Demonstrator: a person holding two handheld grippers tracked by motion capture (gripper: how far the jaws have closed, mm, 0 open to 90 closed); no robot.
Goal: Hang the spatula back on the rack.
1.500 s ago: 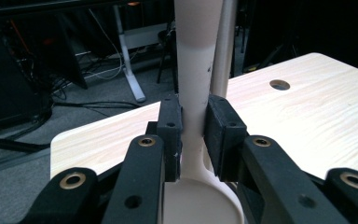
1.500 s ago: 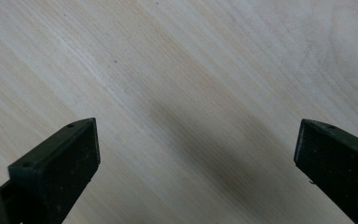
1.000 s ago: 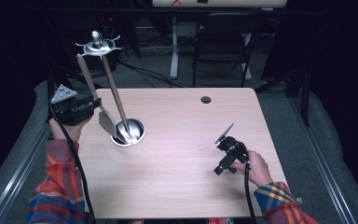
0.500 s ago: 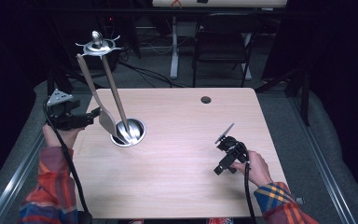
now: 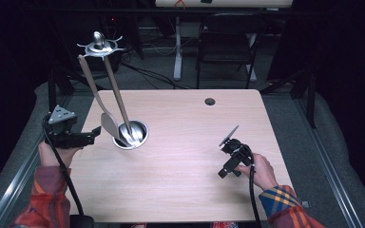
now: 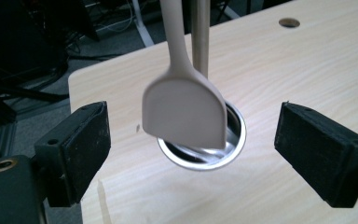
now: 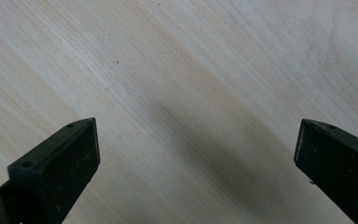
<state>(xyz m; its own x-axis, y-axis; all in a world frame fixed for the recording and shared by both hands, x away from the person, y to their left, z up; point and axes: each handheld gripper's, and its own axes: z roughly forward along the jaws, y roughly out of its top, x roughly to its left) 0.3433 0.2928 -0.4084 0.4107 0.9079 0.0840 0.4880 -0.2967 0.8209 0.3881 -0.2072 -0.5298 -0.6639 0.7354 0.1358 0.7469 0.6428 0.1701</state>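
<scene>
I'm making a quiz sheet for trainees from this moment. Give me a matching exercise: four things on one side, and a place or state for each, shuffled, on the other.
Things:
1. beige spatula
2. left claw
3. right claw
4. cable hole

Places or states:
A. open, over bare wood at the table's right part
B. hangs from the utensil stand, blade at the metal base ring
C. in the tabletop near its far edge
D. open, off the table's left edge, pointing at the spatula

Pairs: 1-B, 2-D, 3-A, 4-C
</scene>
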